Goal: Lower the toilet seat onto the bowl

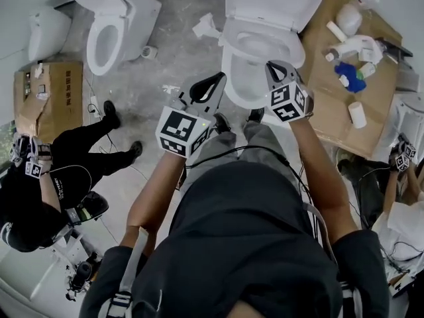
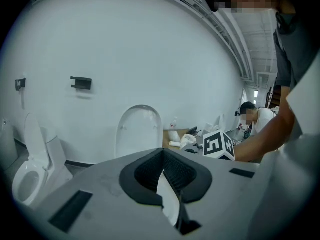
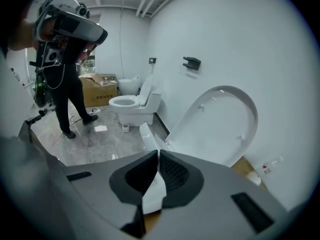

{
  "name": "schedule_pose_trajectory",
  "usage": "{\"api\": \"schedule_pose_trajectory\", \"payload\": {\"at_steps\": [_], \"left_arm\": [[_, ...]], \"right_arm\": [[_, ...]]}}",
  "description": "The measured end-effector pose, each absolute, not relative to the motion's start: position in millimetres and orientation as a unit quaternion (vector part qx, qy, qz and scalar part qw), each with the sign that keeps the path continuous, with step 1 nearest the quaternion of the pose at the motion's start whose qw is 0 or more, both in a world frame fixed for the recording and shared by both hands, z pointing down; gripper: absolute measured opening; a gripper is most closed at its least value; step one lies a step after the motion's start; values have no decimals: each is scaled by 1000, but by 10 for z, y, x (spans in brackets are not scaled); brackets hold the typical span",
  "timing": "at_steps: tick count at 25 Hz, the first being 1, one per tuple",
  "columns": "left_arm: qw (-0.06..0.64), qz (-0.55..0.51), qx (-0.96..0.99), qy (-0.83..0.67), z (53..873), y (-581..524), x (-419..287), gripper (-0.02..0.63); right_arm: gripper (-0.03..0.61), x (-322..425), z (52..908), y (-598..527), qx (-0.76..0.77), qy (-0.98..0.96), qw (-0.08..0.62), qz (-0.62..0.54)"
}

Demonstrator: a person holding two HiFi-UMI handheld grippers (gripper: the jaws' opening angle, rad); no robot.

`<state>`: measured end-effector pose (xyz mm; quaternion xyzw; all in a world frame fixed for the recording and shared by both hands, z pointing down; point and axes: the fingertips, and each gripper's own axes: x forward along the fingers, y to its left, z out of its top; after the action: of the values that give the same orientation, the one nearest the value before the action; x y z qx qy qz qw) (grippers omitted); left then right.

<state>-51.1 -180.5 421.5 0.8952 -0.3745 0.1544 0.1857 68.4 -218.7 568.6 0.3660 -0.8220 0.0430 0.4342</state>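
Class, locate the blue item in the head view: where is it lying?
The blue item lies at the head view's upper right, on the cardboard sheet right of the middle toilet, among white parts.

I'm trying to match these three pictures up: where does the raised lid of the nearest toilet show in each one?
Head view: the raised lid sits at the top edge, right of centre, above its bowl.
Left gripper view: raised lid is a pale oval at the centre, before the wall.
Right gripper view: raised lid is large and tilted, at the right.
Shared landmark: the neighbouring toilet, left of the lid in every view.
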Motion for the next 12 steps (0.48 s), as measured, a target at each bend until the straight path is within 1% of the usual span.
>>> {"api": "schedule_pose_trajectory", "payload": {"at_steps": [4,12], "left_arm": [[202,158,896,-362,4327,-1726,-605,5],[208,157,900,-351,4432,-1663,-594,5]], "right_arm": [[18,630,5771,-2046,370,-816,440,51],[11,642,5996,-1791,360,-811,457,64]]}}
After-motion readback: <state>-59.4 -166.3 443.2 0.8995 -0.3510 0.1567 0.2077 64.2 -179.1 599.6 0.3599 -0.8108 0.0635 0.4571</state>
